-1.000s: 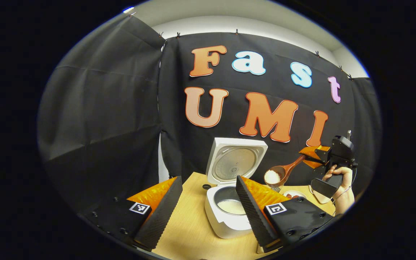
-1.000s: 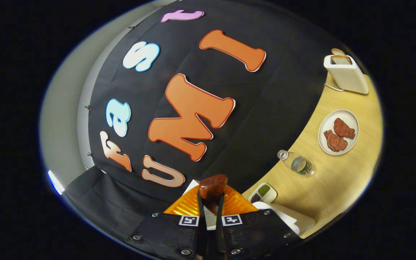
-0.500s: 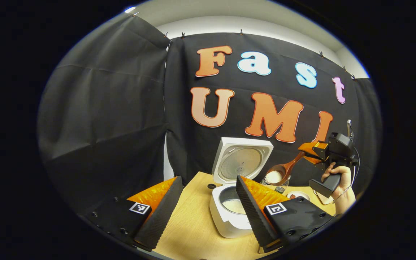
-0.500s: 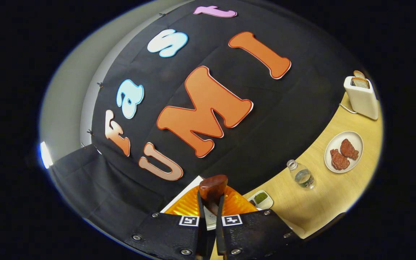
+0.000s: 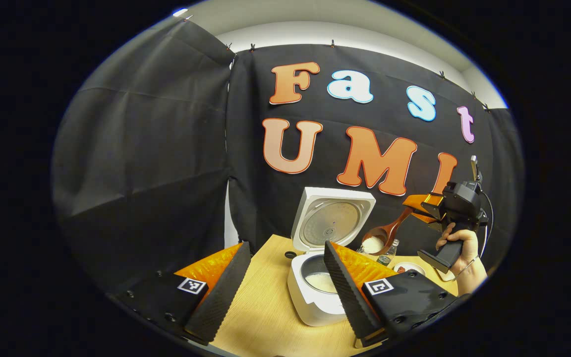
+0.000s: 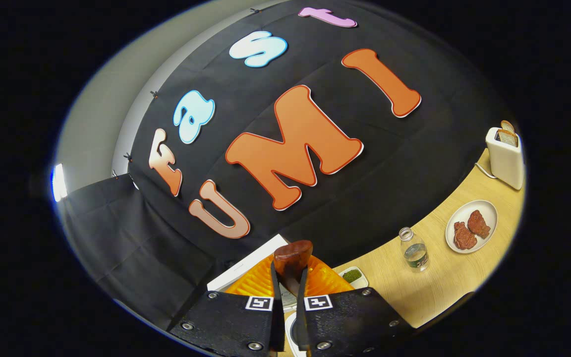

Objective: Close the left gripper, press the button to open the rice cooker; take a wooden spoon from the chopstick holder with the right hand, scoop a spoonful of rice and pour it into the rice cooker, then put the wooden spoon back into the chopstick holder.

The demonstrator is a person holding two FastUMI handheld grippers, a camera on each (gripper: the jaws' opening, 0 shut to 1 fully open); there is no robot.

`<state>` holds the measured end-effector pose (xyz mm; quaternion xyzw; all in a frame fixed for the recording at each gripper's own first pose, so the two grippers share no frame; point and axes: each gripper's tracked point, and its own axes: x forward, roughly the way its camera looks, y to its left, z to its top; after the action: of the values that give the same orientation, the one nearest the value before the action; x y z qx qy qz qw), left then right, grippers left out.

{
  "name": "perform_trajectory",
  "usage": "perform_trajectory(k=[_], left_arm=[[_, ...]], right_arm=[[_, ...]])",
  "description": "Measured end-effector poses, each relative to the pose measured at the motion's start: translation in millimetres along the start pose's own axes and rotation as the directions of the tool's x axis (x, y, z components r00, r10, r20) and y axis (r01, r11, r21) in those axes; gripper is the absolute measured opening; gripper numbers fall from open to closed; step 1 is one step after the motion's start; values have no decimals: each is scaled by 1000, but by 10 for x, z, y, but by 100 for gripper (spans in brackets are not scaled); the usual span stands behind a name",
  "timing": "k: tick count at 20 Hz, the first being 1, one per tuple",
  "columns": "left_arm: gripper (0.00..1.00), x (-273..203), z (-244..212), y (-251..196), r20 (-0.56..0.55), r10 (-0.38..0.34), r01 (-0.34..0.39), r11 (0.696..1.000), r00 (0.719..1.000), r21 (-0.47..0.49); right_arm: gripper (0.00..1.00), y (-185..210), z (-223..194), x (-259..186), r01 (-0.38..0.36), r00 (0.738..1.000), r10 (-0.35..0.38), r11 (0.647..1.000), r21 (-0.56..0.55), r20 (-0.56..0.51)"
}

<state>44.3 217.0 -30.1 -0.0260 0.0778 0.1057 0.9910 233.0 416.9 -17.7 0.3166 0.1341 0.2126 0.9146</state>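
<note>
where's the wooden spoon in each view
Left gripper view: the wooden spoon is right of centre, held up beside the open rice cooker, rice in its bowl.
Right gripper view: its handle sticks up bottom centre between the right gripper fingers.
Shared landmark: the water bottle.

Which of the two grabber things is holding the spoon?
The right gripper, held up in the person's hand. Its fingers pinch the wooden spoon, which carries rice. The left gripper is open and holds nothing.

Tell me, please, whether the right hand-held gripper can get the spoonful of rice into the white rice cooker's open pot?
Probably yes: the white rice cooker has its lid raised, and the brown wooden spoon in the right hand-held gripper hangs beside it, nothing between.
</note>
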Motion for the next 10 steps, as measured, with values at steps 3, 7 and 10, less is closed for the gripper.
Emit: perform_trajectory(k=[3,7,10], left_arm=[[100,11,-18,8,-4,-3,3,1000,1000,-6],[100,14,-73,45,-16,1,-1,1000,1000,-8],[100,26,-90,68,-20,4,-4,1000,1000,-16]], right_arm=[[8,41,-33,7,-4,1000,4,1000,-21,-2],[8,111,-96,28,-15,1000,14,996,-90,-7],[8,162,-129,31,-26,1000,25,990,-141,-6]])
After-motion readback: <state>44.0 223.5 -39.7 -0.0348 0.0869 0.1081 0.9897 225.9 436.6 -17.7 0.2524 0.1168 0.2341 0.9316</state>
